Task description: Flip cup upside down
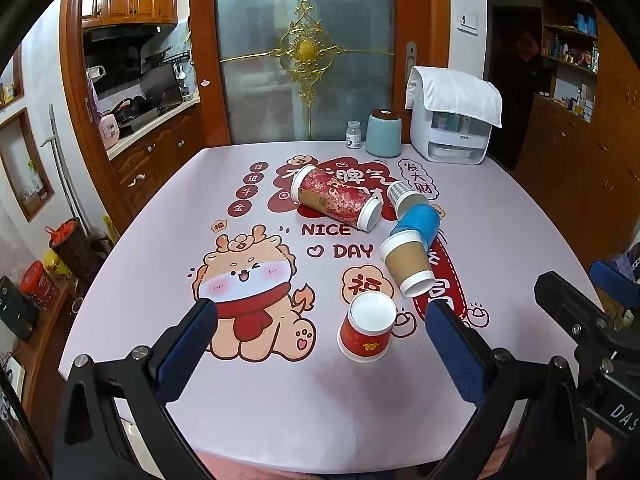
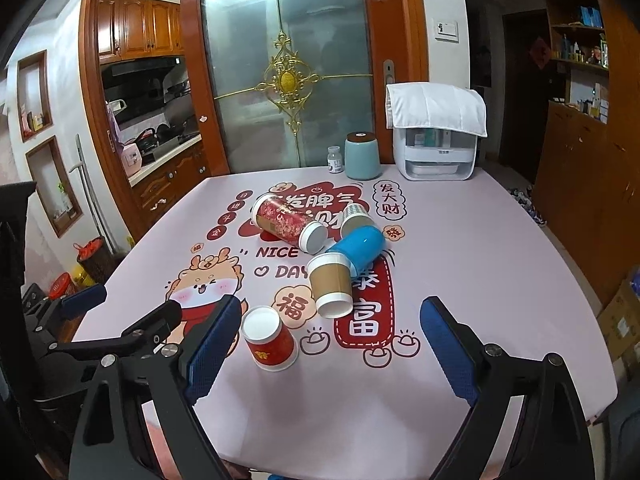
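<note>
Above the near table edge we hold the left gripper point(image 1: 320, 344) and right gripper point(image 2: 332, 344) level, both spread wide, gripping nothing. Between them the small red cup point(image 1: 366, 328) stands upside down on the table point(image 1: 280, 400); our hands stay hidden.

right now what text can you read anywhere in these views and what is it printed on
"NICE DAY": tablecloth, mid-table.
"福": tablecloth's flower badge.
"富": tablecloth's red banner.
"发大财": tablecloth's cloud bubble.
"日进斗金": tablecloth's four red circles.
"DAS", cut off: right gripper's body, seen at the left wrist view's edge.
Too blurred: small bottle's label, tall red cup's print, small red cup's gold mark.
</note>
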